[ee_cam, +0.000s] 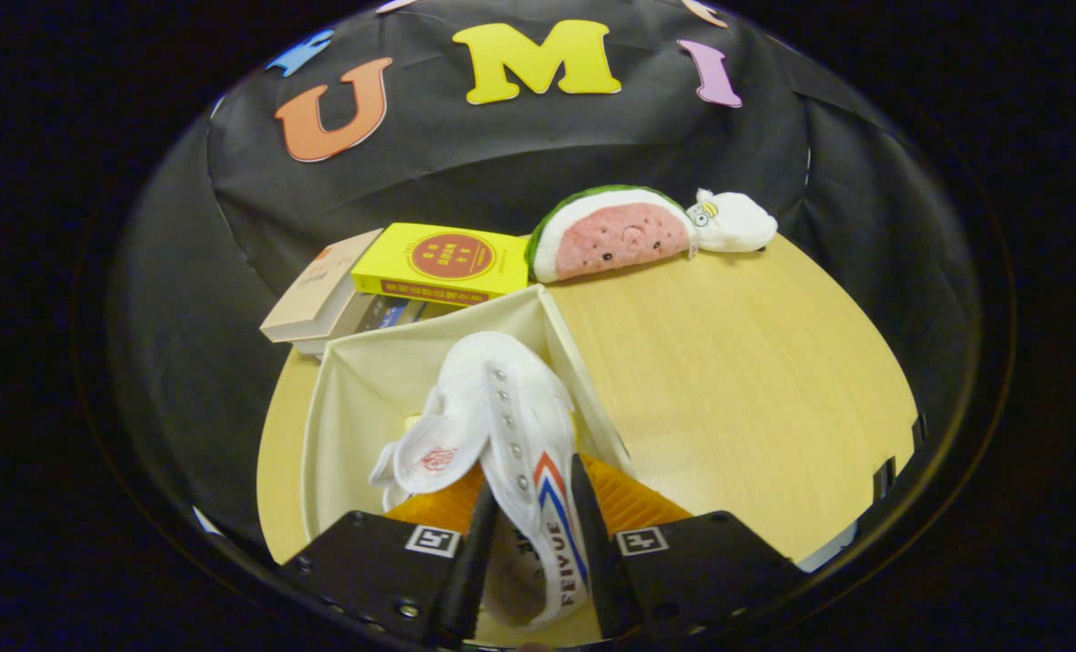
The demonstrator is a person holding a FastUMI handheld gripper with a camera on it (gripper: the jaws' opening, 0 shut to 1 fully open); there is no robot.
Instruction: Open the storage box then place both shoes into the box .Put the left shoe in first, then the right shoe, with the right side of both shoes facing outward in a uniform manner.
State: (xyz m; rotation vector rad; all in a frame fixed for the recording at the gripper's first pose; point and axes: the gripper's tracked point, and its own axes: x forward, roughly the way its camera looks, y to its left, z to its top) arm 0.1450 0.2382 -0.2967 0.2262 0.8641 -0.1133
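Note:
A white canvas shoe point(502, 417) with red and blue stripes on its side is pinched at its heel collar between my two fingers, so my gripper point(529, 534) is shut on it. The shoe hangs toe-forward over the open cream fabric storage box point(357, 380), its toe reaching toward the box's far wall. The tongue flops out to the left of the shoe. The box's right wall runs just beside the shoe. I cannot tell whether another shoe lies in the box beneath it.
The box stands on a light wooden table point(728, 362). Behind the box lies a stack of books, the top one yellow point(443, 263). A watermelon-slice plush point(610, 231) and a small white plush point(733, 222) rest at the table's far edge.

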